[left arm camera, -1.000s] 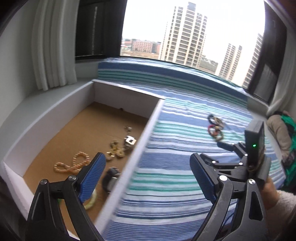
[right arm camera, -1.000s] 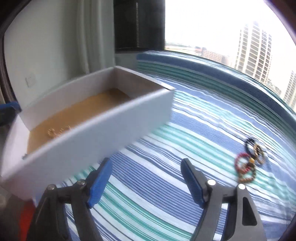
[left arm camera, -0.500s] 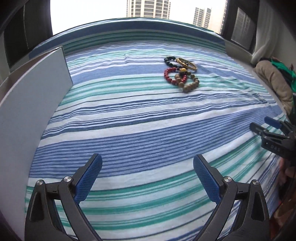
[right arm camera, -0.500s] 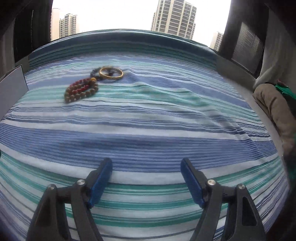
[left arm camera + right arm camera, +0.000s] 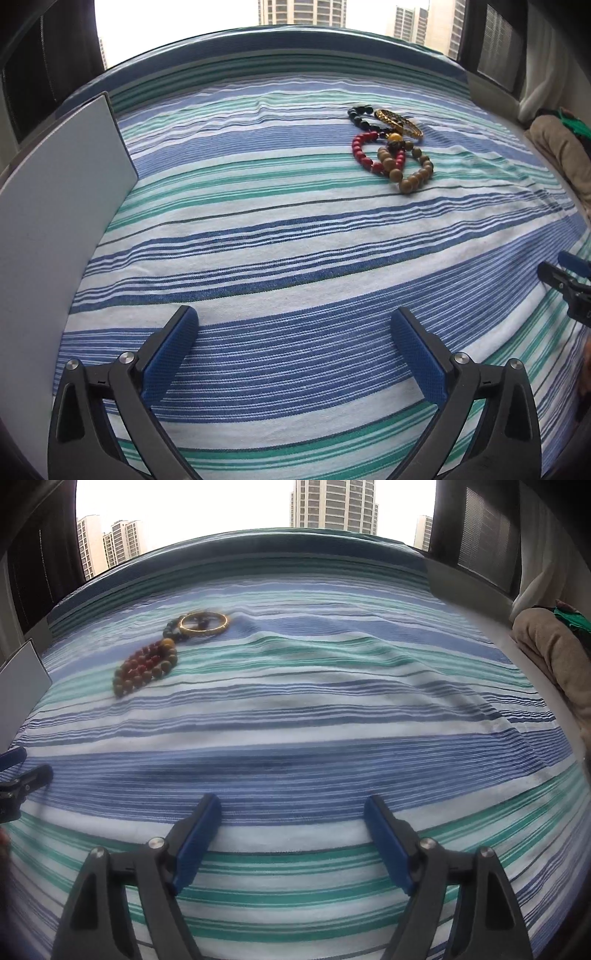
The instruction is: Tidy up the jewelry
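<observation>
While both sets of jaws stand wide apart and hold nothing, the left gripper [image 5: 295, 349] and the right gripper [image 5: 291, 836] hover low over the striped bedspread [image 5: 280, 258], well short of the jewelry. Ahead and to the right of the left gripper lies a small heap of bracelets: a red bead bracelet [image 5: 364, 152], a tan wooden bead bracelet [image 5: 415, 175], a dark bead bracelet [image 5: 364, 120] and a gold bangle [image 5: 399, 122], all overlapping or touching. From the right gripper the same heap [image 5: 155, 661] sits ahead and to the left. The white box wall [image 5: 48, 218] rises at the left edge of the left view; its inside is hidden.

The likely trouble is the tangle: closing on one strand could drag its neighbours along, and these may drop off on the way to the box. The soft, wrinkled cloth could also bunch between the pads and spoil the grip.
</observation>
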